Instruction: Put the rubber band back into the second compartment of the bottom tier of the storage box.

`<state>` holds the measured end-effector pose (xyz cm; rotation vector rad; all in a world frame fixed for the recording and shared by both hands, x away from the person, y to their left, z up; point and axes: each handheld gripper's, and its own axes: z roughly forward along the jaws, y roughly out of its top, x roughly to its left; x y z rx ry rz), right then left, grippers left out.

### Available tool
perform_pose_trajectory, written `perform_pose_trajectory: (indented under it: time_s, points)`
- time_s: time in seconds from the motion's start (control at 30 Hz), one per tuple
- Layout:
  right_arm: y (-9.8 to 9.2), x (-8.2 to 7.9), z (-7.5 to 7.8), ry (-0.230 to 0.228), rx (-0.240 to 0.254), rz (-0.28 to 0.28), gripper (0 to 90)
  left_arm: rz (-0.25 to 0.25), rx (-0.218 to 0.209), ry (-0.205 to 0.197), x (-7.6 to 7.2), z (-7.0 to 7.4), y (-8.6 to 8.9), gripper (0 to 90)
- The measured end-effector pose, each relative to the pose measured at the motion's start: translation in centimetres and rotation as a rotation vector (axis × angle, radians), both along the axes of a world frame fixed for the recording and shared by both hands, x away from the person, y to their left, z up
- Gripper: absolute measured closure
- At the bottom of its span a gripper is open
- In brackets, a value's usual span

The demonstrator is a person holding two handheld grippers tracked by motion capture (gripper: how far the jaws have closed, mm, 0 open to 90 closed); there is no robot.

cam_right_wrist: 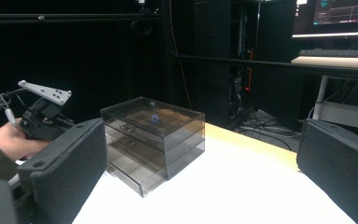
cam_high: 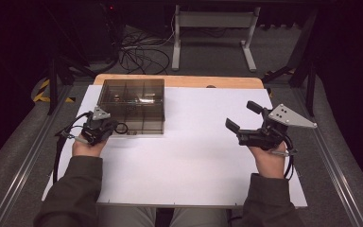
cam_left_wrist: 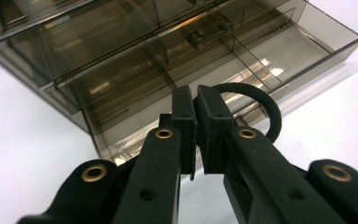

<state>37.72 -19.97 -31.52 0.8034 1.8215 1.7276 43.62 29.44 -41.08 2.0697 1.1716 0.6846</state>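
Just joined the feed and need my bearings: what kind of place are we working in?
Most likely a lab recording bench, not a home. A white table sits among black curtains, loose floor cables trail behind it, and a monitor with a keyboard stands nearby.

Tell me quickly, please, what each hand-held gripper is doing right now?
Left hand-held gripper: shut on the black ring pull of the bottom drawer.
Right hand-held gripper: open, holding nothing.

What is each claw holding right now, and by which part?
The left claw is shut on the black ring pull of the bottom drawer of the smoked plastic drawer box, pinching the ring's near side. The right claw stands open, holding nothing.
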Motion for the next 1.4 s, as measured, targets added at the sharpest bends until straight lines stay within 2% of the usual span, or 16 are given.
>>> perform_pose_trajectory:
  time_s: [0.1,0.23,0.6,0.83,1.0,1.1,1.27,1.4]
  points:
    - [0.1,0.0,0.0,-0.001,-0.002,0.004,2.6,-0.009,0.029,0.0,0.6,-0.1,-0.5,85.7]
    - [0.3,0.1,-0.1,0.002,-0.012,0.011,2.8,-0.002,0.027,0.004,1.1,-0.1,-0.9,85.8]
    - [0.0,0.0,0.1,-0.003,0.001,0.004,2.9,0.023,0.0,-0.005,2.0,-0.5,-1.3,85.7]
    - [-0.1,0.0,0.1,-0.006,0.002,0.005,2.9,0.023,0.01,-0.022,2.6,-0.6,-1.9,85.7]
    - [-0.2,-0.1,0.1,-0.006,0.005,0.002,2.9,0.032,-0.002,-0.011,2.9,-1.0,-2.2,85.7]
    - [-0.2,-0.1,0.1,-0.007,0.005,0.002,2.9,0.032,0.012,-0.014,3.1,-1.2,-2.3,85.7]
    - [-0.3,-0.1,0.1,-0.007,0.011,-0.003,2.9,0.037,0.008,-0.005,3.4,-1.6,-2.7,85.7]
    - [-0.3,-0.1,0.1,-0.008,0.011,-0.003,2.9,0.047,0.013,0.012,3.5,-2.1,-3.0,85.7]
